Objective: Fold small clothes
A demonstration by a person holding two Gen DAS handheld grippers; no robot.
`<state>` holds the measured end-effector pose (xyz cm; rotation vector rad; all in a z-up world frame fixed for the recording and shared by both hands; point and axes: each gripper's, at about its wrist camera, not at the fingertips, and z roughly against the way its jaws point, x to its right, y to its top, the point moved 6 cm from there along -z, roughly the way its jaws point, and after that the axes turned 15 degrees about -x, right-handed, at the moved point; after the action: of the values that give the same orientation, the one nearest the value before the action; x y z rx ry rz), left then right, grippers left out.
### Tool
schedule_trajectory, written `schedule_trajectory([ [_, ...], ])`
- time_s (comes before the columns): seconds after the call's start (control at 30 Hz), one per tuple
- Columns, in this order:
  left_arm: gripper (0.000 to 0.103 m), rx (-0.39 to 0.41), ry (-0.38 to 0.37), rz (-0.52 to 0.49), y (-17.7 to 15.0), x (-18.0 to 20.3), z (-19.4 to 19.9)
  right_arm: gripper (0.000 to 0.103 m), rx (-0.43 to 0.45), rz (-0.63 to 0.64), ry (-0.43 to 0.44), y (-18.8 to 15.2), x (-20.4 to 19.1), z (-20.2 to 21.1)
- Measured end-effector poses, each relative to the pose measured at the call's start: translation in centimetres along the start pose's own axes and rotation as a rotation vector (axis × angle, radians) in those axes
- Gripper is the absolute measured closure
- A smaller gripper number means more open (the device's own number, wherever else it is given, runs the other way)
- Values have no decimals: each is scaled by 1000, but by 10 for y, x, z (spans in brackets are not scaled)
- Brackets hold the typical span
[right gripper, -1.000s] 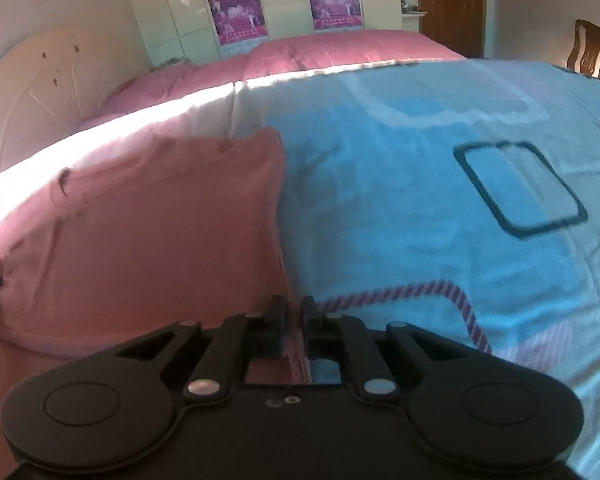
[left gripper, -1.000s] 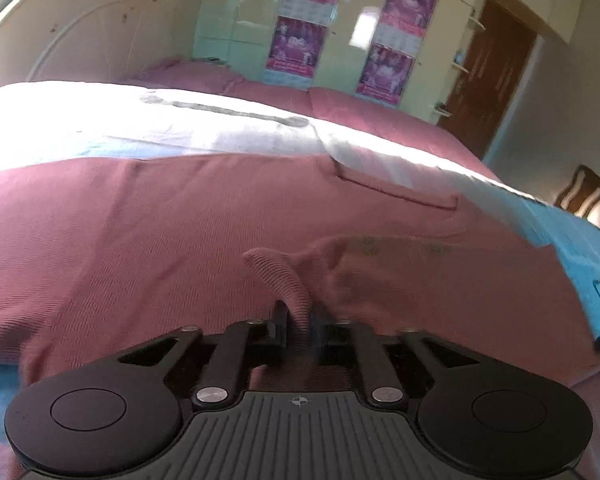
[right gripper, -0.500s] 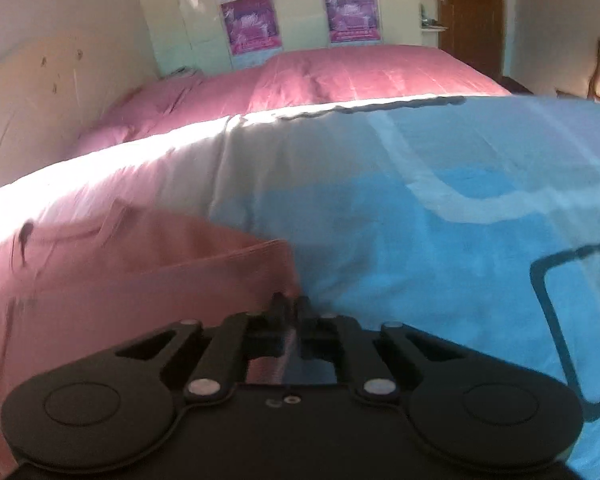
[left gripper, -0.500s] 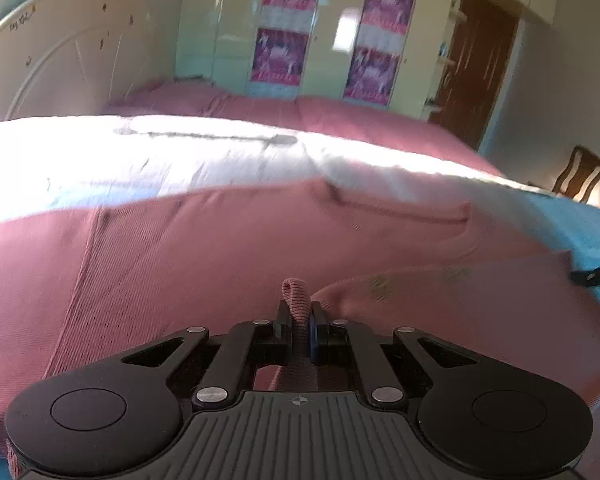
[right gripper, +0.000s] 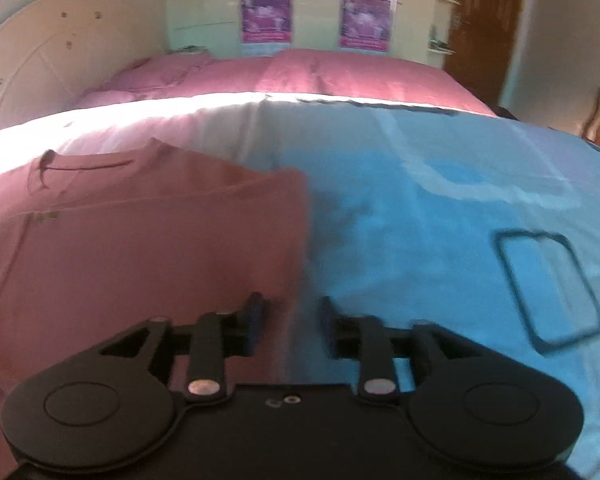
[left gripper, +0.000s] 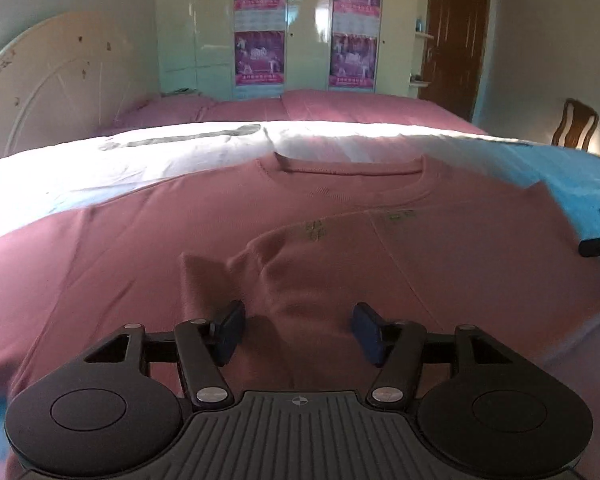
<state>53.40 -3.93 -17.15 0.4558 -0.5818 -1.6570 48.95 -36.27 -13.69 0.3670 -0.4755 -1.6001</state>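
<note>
Both grippers are letting go of the pink shirt (left gripper: 148,248) lying spread on the bed (right gripper: 440,216). Half a second ago each pair of fingers was clenched on a pinch of its cloth; now the left gripper (left gripper: 298,330) is opening, its blue pads standing apart over the folded-in flap, with cloth lying beneath the gap but not pressed. The right gripper (right gripper: 290,318) is also opening, released, straddling the shirt's right edge where pink meets the blue bedcover. That suggests one side fold is being finished and the flap is being laid down across the body.

The left view is showing the collar (left gripper: 348,170), the loose ridge of the flap and a wrinkle still standing up. The right view is showing how straight the folded edge is running, and the bare bedcover beside it.
</note>
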Motion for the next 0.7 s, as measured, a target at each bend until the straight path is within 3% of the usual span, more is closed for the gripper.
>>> schedule_trajectory([
  [0.1, 43, 64, -1, -10, -15, 4, 26, 75, 59, 54, 15, -20, -12, 30],
  [0.17, 43, 30, 9, -20, -22, 9, 20, 80, 86, 98, 47, -30, -28, 40],
  [0.27, 44, 4, 28, -5, -22, 2, 13, 80, 19, 138, 39, -46, -35, 25],
  [0.37, 44, 15, 37, 17, -18, -10, 18, 81, 27, 110, 21, -52, -24, 29],
  [0.47, 44, 60, 61, 79, -7, -35, 19, 76, 54, 80, 39, -45, -22, 40],
  [0.57, 44, 40, 70, 125, 14, -56, 0, 75, 105, 0, 45, -16, -5, 34],
  [0.63, 44, -7, 23, 183, 25, -69, -20, 75, 117, -64, 69, 10, 6, 19],
  [0.7, 46, -1, -11, 200, 30, -73, -29, 73, 105, -130, 123, 28, 16, 5],
])
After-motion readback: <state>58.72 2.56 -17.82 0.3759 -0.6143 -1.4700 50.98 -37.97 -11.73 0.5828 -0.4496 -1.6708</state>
